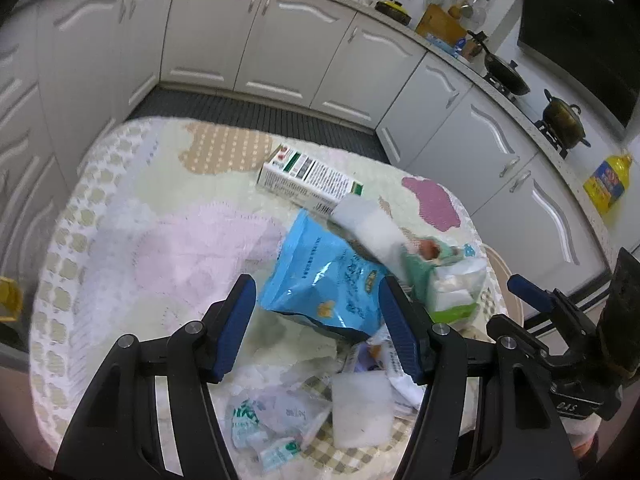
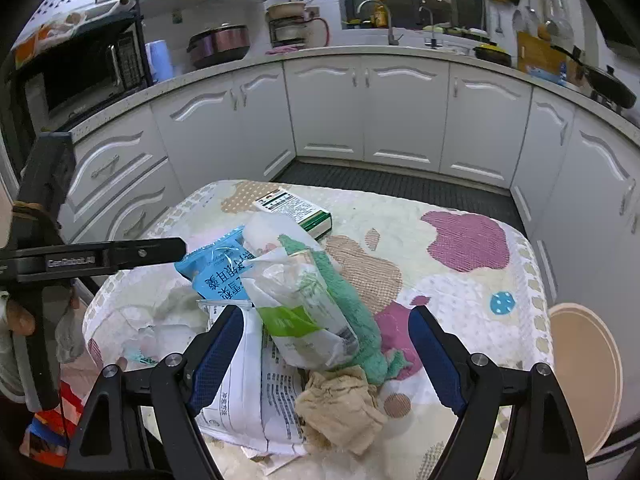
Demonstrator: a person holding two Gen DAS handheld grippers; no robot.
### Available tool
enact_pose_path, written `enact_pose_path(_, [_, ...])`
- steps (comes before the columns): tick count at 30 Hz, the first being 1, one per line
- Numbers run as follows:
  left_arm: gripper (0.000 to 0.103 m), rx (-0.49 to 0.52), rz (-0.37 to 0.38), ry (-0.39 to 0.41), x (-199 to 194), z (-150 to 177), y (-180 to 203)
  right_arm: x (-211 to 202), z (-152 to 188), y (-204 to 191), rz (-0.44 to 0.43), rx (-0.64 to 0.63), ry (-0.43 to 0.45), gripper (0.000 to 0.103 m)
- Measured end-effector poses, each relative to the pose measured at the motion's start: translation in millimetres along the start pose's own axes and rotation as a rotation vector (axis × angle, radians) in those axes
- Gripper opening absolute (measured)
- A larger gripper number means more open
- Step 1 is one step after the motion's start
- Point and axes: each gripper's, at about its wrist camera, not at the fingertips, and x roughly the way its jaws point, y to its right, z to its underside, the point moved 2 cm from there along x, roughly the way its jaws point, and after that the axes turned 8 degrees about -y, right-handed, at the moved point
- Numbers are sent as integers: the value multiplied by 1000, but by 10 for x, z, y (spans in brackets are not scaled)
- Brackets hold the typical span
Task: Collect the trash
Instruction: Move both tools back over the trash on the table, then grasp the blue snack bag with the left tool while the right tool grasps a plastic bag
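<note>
Item: trash heap on table (image 2: 472, 200). Left gripper (image 1: 318, 320), fingers apart, held nothing, straddling blue snack bag (image 1: 324, 280). Right gripper (image 2: 326, 354), fingers apart, held nothing, over white-green packet (image 2: 300, 312), green cloth (image 2: 352, 312) and crumpled tissue (image 2: 340, 412). Advice: lower, pinch one loose piece mid-body, lift clear of neighbours. Container: beige bin (image 2: 588, 376) beside table's right edge; contents could not be told. White box (image 1: 308, 178) lay farther back.
</note>
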Motion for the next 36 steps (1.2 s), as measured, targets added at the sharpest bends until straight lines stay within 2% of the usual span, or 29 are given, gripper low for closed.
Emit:
enact_pose_path(8, [63, -44, 80, -48, 255, -86, -116, 217, -89, -49, -20, -49, -21, 81])
enact_pose_path(11, [63, -32, 80, -65, 337, -95, -83, 274, -97, -66, -27, -66, -29, 66])
enact_pose_path(13, [62, -20, 83, -71, 375, -100, -55, 305, -91, -71, -37, -72, -34, 48])
enact_pose_path(16, [62, -6, 77, -62, 394, -107, -35, 312, -72, -66, -56, -68, -31, 37])
enact_pose_path(17, [55, -7, 84, -62, 396, -105, -38, 311, -66, -63, -62, -67, -33, 33])
enact_pose_path(18, [43, -7, 90, -70, 410, -104, -40, 305, -62, -65, -69, -65, -34, 29])
enact_pose_path(21, [34, 1, 80, -71, 420, -101, -24, 256, -54, -91, -79, -67, -23, 22])
enact_pose_path(24, [29, 16, 60, -60, 398, -95, 3, 188, -57, -129, -79, -79, -8, 15])
enact_pose_path(36, [26, 20, 15, 88, -154, -203, -33, -186, -97, -29, -168, 5, 71, 12])
